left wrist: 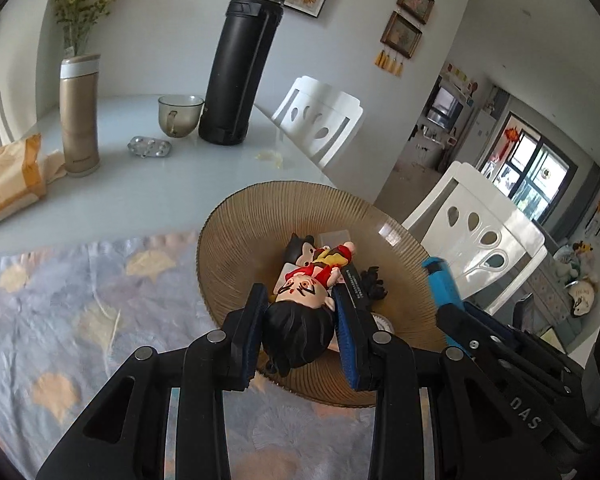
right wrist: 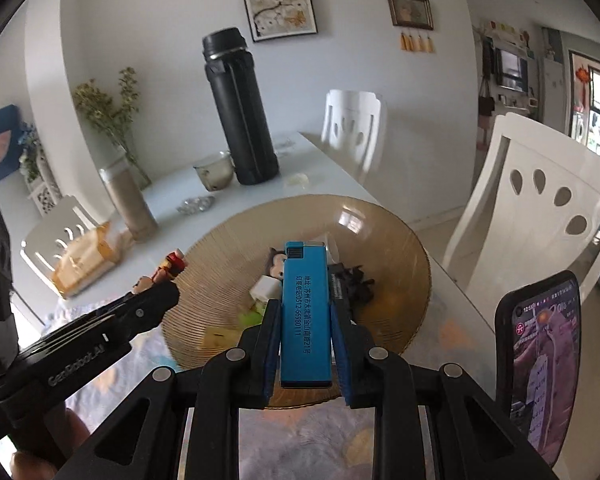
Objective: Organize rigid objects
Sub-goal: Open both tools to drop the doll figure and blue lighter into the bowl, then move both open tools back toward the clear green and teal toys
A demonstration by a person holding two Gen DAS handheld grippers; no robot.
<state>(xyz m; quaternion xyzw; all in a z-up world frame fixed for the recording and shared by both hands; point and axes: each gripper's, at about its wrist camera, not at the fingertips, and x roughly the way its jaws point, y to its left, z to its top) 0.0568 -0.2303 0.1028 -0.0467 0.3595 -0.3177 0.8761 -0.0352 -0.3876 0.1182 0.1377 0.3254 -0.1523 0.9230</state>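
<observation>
My left gripper point(left wrist: 298, 320) is shut on a doll figurine point(left wrist: 300, 320) with black hair and a red outfit, held by its head over the near rim of a ribbed amber glass bowl point(left wrist: 228, 240). My right gripper point(right wrist: 305, 316) is shut on a blue lighter point(right wrist: 305, 312) with printed text, held over the same bowl point(right wrist: 400, 276). The bowl holds several small items: a dark cat-like figure point(left wrist: 298, 248), a black clip point(right wrist: 356, 280), a white block point(right wrist: 266, 290). The lighter point(left wrist: 440, 284) and right gripper show at the right of the left wrist view; the doll point(right wrist: 170, 268) shows at the left of the right wrist view.
On the white table point(left wrist: 140, 192) stand a tall black flask point(left wrist: 240, 64), a beige tumbler point(left wrist: 78, 116), a glass cup point(left wrist: 180, 114), a blister pack point(left wrist: 150, 147) and a tissue pack point(left wrist: 8, 180). A leaf-patterned cloth point(left wrist: 80, 300) lies under the bowl. White chairs point(left wrist: 480, 236) stand at the right. A phone point(right wrist: 540, 356) is at the right.
</observation>
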